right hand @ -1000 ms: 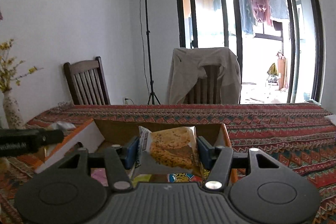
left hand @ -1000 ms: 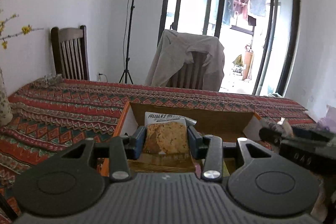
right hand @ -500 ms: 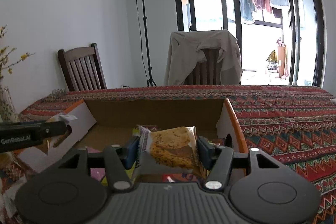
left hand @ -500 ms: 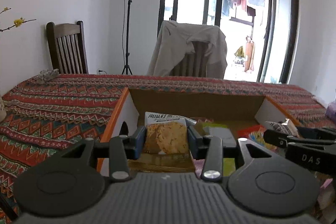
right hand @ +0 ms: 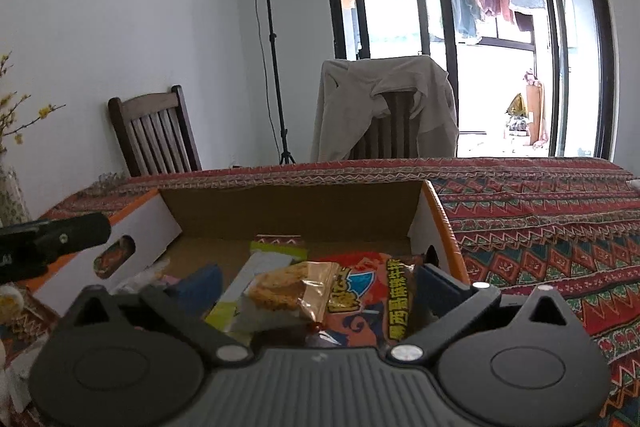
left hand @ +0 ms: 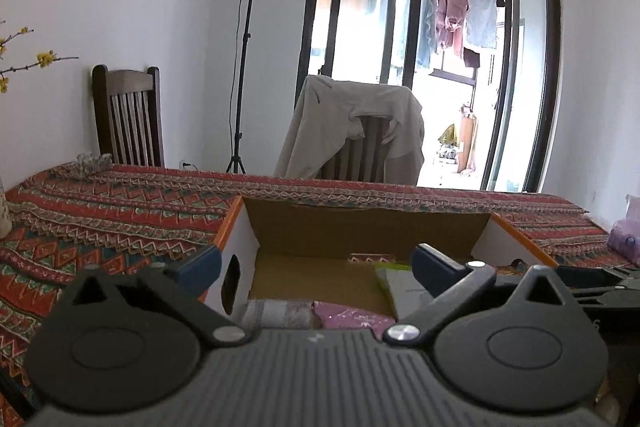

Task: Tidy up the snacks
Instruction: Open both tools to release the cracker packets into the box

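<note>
Over the cardboard box [left hand: 360, 227] on the desk, both grippers are hanging with fingers spread and empty. Below the right gripper [right hand: 316, 287], a cookie packet [right hand: 288, 287] is lying among snacks; the left gripper [left hand: 316, 267] is hiding its near contents at 6 o'clock.

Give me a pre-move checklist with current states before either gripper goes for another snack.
1. Left gripper open and holding nothing: ok.
2. Right gripper open, clear cookie packet lying loose between its fingers: ok.
3. Cookie packet inside the open cardboard box, resting on the orange snack bag: ok.
4. Free floor space in the box's back half: ok.
5. Snacks left to collect on the patterned tablecloth: cannot tell.
</note>
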Available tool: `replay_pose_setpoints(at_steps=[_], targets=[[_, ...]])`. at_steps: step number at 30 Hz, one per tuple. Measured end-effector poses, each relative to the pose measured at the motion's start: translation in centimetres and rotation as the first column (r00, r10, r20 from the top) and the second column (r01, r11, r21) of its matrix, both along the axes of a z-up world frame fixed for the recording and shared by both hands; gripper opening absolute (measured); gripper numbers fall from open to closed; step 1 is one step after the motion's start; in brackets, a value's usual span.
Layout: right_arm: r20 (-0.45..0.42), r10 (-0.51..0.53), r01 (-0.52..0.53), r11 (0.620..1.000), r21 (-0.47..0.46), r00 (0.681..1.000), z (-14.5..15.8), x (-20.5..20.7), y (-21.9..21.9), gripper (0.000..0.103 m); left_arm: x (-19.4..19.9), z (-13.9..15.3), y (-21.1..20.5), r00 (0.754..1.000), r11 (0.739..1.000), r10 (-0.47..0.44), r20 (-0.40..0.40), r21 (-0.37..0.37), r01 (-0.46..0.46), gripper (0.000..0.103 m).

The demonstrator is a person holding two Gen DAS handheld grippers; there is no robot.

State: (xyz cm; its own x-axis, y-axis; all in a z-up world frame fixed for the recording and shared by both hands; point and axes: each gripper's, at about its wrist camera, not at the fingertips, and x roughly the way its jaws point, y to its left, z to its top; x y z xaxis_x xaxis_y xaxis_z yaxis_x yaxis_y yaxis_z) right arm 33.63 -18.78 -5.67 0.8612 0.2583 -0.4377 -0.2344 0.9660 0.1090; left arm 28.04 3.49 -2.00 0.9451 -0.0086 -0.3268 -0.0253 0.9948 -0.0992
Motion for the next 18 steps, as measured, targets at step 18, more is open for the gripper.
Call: replay_pose_setpoints(at_steps=[18], targets=[[0.030,-0.011,0.012,1.000,-0.005,0.999,0.89,-0.40,-0.19,0.103,-0.12,0.80,0.36,1.000,0.999,0.014,0.019,-0.037,-0.013,0.103]])
